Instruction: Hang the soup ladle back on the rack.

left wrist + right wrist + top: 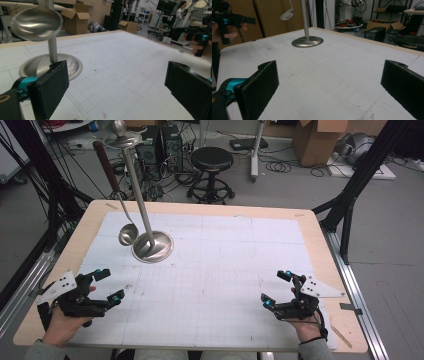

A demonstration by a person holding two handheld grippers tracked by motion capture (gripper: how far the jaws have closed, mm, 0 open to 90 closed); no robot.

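Note:
A steel stand [152, 246] with a round base and a tall pole stands on the left half of the white grid mat [225, 270]. A ladle with a dark handle [106, 165] hangs from the stand's top, its bowl [128, 234] just left of the base and above the mat. My left gripper [109, 285] rests open near the front left, nothing between its jaws. My right gripper [276, 288] is open at the front right. The left gripper view has the ladle bowl [36, 21] and the stand base [50, 65] close ahead of its gripper [116, 87]. From the right gripper [329, 87] the stand [307, 41] is farther off.
The wooden table edge [200, 207] borders the mat. On the floor behind are a black stool [212, 162], computer towers [160, 147], cables and cardboard boxes [320, 140]. Black frame posts [357, 175] stand at the right. A person [181, 10] is far in the background.

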